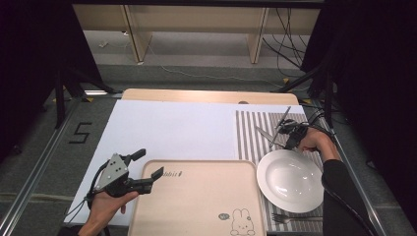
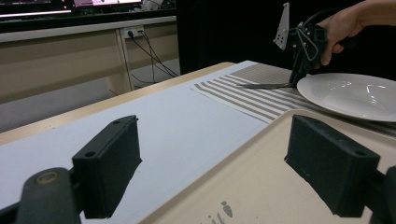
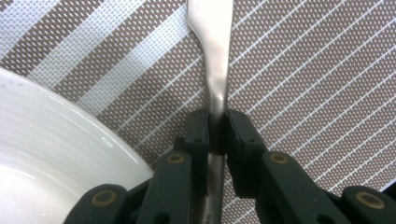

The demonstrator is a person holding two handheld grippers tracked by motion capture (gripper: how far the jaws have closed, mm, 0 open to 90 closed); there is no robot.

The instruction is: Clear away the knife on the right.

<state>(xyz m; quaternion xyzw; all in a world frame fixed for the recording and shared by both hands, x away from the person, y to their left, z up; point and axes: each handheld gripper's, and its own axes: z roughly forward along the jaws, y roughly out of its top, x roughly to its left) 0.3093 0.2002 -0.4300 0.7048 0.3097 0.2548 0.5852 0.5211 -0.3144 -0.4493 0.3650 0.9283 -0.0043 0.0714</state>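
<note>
Knife (image 3: pixel 215 56) is pinched thin-side by right tongs (image 3: pixel 217 130) beside the plate (image 1: pixel 290 180) (left tongs (image 2: pixel 233 172) apart, idle), so it could twist or clip the rim.

In the right gripper view, the metal utensil (image 3: pixel 215 60) is cut off by the top edge, so its working end cannot be identified; its lower shaft is hidden between and behind the jaws of the right tongs (image 3: pixel 216 130). The white plate (image 3: pixel 51 163) is cropped by the left and bottom edges. In the high view, the beige tray (image 1: pixel 196 196) is cut off at the bottom edge, and its printed lettering (image 1: pixel 173 173) is too small to be read. The fork (image 1: pixel 290 217) is partly concealed by the plate rim and the dark sleeve (image 1: pixel 344 196). In the left gripper view, the tray lettering is cropped by the bottom edge.
</note>
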